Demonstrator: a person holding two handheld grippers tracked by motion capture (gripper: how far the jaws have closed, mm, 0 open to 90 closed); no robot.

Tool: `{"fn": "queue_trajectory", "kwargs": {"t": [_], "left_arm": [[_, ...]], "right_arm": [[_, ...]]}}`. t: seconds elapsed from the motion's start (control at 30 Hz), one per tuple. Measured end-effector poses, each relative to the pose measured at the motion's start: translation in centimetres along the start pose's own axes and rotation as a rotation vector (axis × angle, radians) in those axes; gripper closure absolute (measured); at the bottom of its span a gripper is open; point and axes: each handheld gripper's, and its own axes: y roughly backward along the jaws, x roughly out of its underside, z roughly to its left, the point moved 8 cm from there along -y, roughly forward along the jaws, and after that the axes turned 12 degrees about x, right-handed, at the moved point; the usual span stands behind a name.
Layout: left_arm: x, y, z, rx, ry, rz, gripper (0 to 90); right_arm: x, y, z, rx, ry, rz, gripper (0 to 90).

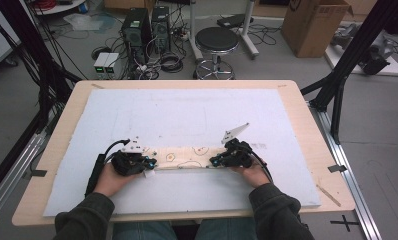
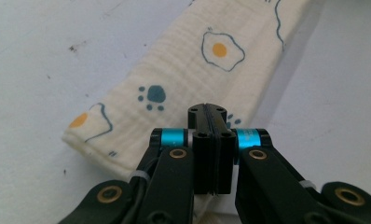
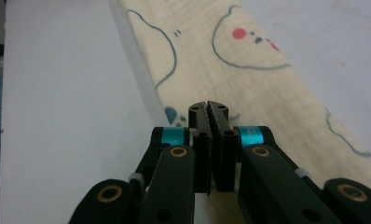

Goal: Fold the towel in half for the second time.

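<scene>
A long folded cream cloth [image 1: 187, 157] printed with fried eggs, paw prints and bear outlines lies across the near part of the white foam board [image 1: 187, 115]. My left gripper [image 1: 149, 162] sits at its left end, jaws pressed together on the cloth's end. In the left gripper view the closed jaws [image 2: 211, 109] rest on the cloth [image 2: 188, 70], and a sliver of fabric shows beneath them. My right gripper [image 1: 213, 162] is at the right end. Its jaws [image 3: 208, 106] are likewise closed on the cloth [image 3: 249, 93]. A hand holds each gripper low on the board.
The foam board covers most of a wooden table [image 1: 307, 130]. Beyond the far edge, on the floor, stand a black stool [image 1: 216, 42], computer towers [image 1: 137, 30] with cables and a cardboard box [image 1: 314, 25]. Black frame posts [image 1: 339, 95] rise at both sides.
</scene>
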Motion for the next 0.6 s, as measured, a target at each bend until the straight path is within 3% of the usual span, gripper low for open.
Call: {"fn": "queue_trajectory", "kwargs": {"t": [0.37, 0.5, 0.6], "left_arm": [[0.5, 0.9, 0.1, -0.02, -0.012, 0.006, 86.1], [-0.4, 1.8, 0.2, -0.011, -0.019, -0.075, 77.1], [-1.0, 2.2, 0.7, -0.013, 0.002, -0.119, 72.8]], "right_arm": [[2.1, 2.1, -1.4, 0.05, -0.009, -0.035, 85.6], [1.4, 2.4, -1.3, 0.064, 0.006, -0.074, 76.8], [0.5, 2.9, -1.9, 0.094, 0.0, -0.115, 68.8]]}}
